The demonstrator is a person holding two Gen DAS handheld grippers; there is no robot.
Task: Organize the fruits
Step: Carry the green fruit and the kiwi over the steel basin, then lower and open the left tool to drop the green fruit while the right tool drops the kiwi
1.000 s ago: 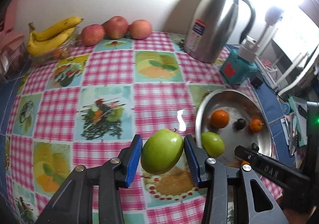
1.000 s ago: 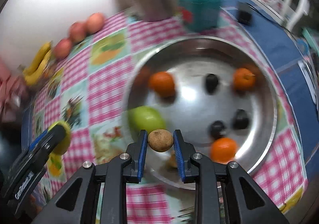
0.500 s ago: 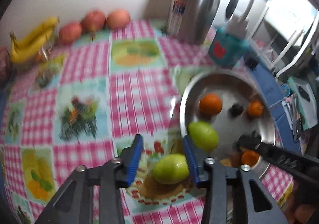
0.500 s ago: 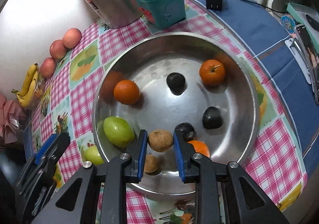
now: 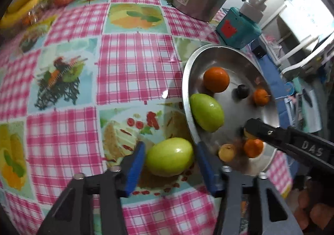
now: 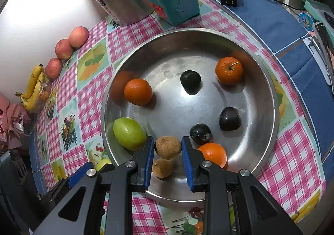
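Blue-padded fingers of the left gripper bracket the oval green fruit without pressing it (slack, having just closed slightly); its long axis spans the gap. It lies on the chequered pink tablecloth, just outside the round steel basin. Over the basin, the right gripper clamps a small brown fruit.
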